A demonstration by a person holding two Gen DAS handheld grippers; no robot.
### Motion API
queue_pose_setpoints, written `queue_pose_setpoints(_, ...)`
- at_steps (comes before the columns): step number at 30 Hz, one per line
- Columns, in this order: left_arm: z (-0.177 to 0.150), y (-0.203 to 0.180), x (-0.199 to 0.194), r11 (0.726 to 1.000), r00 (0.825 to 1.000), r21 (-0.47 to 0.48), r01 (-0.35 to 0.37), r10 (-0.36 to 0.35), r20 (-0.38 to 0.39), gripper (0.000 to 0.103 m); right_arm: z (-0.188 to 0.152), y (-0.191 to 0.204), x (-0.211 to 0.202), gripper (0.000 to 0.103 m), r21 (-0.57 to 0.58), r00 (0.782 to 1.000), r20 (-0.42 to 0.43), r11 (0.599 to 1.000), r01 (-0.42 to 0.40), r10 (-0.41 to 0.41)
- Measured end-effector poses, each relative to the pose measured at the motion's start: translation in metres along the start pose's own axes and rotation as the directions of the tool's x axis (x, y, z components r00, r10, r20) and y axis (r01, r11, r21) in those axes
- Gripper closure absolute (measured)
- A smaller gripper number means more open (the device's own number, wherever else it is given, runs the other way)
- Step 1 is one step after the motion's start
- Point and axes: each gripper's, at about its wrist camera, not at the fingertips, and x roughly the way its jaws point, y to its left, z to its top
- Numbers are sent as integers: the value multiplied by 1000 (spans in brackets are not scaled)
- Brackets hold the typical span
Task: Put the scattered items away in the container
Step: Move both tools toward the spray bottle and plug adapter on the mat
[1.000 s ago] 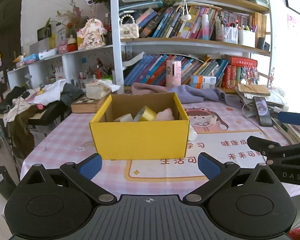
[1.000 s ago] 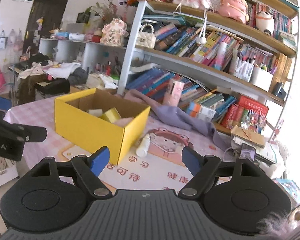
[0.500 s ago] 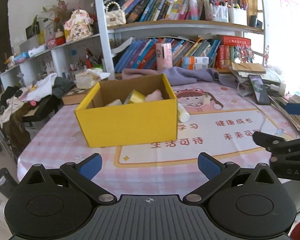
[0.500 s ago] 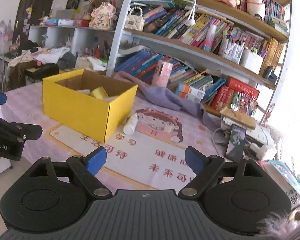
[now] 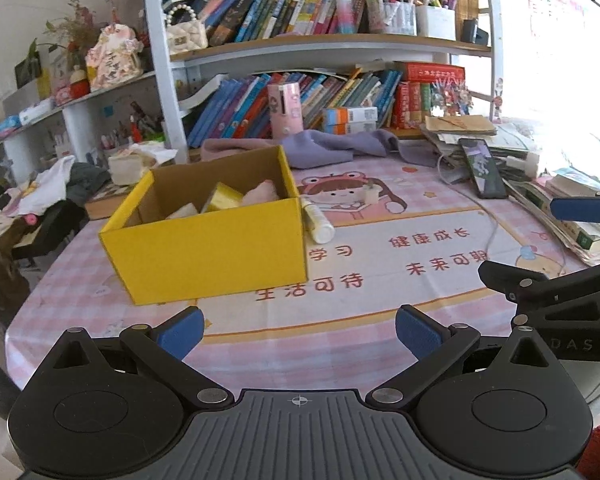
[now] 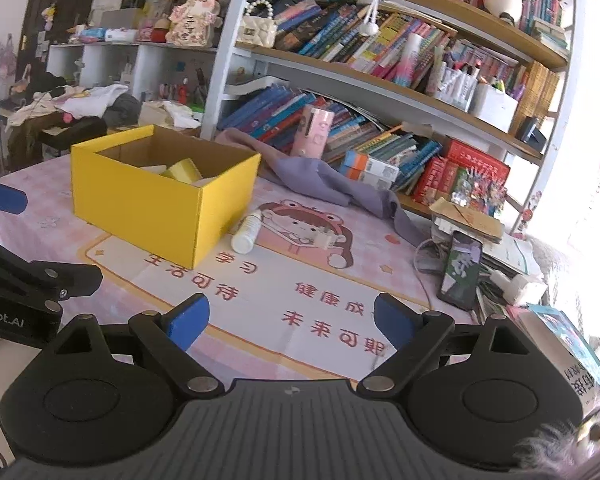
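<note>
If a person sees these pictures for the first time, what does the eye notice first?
The bright yellow cardboard box stands open on the pink checked tablecloth, with a few items inside. A white bottle lies on its side against the box's right-hand corner. Behind the table, crowded bookshelves fill the wall.

Bright daylight floods from the right, blowing out that edge; fisheye bends the borders; focus sharp.

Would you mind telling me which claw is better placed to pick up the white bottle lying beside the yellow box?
Probably the right claw: the bottle lies ahead of its open, empty jaws, which have just been opening. The left claw, also open, faces the box, with the bottle off to its right.
</note>
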Motion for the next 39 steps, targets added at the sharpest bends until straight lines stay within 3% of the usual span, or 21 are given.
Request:
queue_pose_setpoints(16,7,-33,22,994,995,59,94,-93,-21,0,-11,-32,7,13,41,996,-44,996,76,-74)
queue_pose_setpoints(39,40,-68,100,986,985,63,153,-146,-95,2,-1,-85,85,13,33,991,-134,999,31,-26)
